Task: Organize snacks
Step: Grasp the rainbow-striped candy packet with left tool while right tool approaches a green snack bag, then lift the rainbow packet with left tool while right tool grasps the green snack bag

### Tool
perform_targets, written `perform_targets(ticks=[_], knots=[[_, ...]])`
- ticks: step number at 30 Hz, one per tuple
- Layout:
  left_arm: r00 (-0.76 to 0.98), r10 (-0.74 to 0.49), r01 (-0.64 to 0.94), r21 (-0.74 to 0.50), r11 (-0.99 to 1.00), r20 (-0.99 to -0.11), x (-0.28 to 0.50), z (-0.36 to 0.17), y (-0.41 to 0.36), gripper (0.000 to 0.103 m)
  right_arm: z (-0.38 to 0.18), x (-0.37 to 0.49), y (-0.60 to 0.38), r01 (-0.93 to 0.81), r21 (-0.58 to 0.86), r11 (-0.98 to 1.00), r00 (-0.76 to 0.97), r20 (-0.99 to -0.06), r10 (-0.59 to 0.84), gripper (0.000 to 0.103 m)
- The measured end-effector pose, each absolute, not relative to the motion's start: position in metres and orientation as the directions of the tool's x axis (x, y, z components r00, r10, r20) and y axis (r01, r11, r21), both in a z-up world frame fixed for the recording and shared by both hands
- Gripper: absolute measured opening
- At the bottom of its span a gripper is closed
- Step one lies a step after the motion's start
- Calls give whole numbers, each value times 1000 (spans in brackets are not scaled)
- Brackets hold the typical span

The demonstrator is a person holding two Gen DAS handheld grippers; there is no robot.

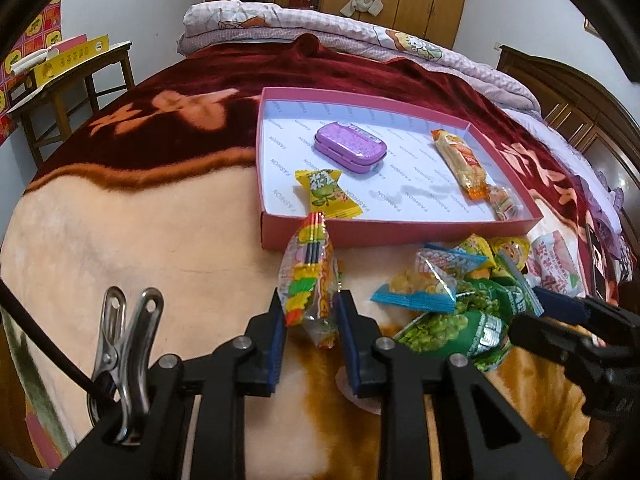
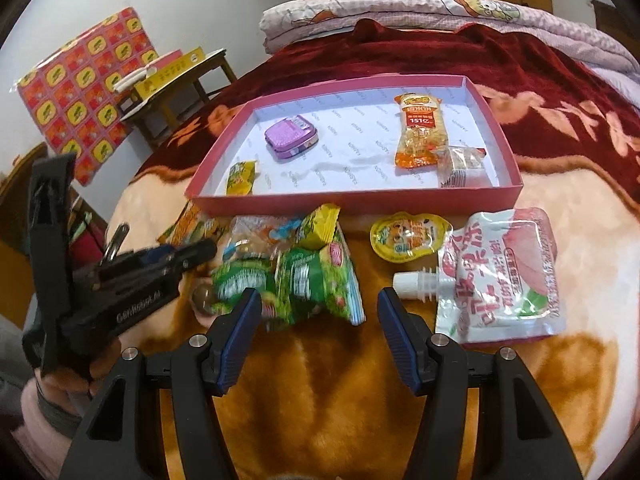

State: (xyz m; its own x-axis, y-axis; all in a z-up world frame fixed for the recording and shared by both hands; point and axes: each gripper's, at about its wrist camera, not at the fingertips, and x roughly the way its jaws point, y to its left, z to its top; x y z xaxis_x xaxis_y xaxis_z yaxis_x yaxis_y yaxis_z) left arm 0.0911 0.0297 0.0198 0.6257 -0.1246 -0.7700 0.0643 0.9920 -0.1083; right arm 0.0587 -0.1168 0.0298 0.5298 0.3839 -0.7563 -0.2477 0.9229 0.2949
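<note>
My left gripper [image 1: 311, 316] is shut on a clear packet of colourful gummy candy [image 1: 310, 268], held above the blanket just in front of the pink tray [image 1: 400, 232]. The tray holds a purple tin [image 1: 350, 147], a yellow candy [image 1: 326, 192], an orange-ended snack bar [image 1: 460, 160] and a small clear packet [image 1: 504, 202]. My right gripper [image 2: 316, 320] is open above a pile of green snack bags [image 2: 304, 280]. The left gripper [image 2: 176, 258] shows at the left of the right wrist view.
A white-and-pink drink pouch [image 2: 500, 276] and a yellow jelly cup [image 2: 408, 236] lie right of the pile. A folded quilt [image 1: 320, 24] lies at the bed's far end. A wooden stool with a yellow box [image 1: 68, 60] stands left of the bed.
</note>
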Motion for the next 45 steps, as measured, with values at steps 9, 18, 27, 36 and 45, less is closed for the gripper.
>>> perform_targets(ticks=[9, 18, 27, 36, 45], knots=[[631, -136, 70, -119, 990, -764, 90, 19, 31, 25, 13, 76, -122, -175, 396, 901, 506, -749, 427, 60], [634, -134, 77, -110, 991, -762, 88, 20, 30, 25, 10, 75, -123, -169, 401, 901, 513, -745, 427, 42], [648, -138, 80, -113, 990, -749, 78, 32, 29, 24, 13, 59, -128, -186, 368, 911, 535, -740, 408, 38], [661, -156, 86, -133, 987, -734, 66, 46, 28, 23, 22, 44, -141, -179, 380, 907, 561, -718, 411, 38], [676, -165, 97, -136, 986, -718, 59, 58, 24, 23, 36, 35, -148, -191, 376, 907, 601, -685, 411, 38]])
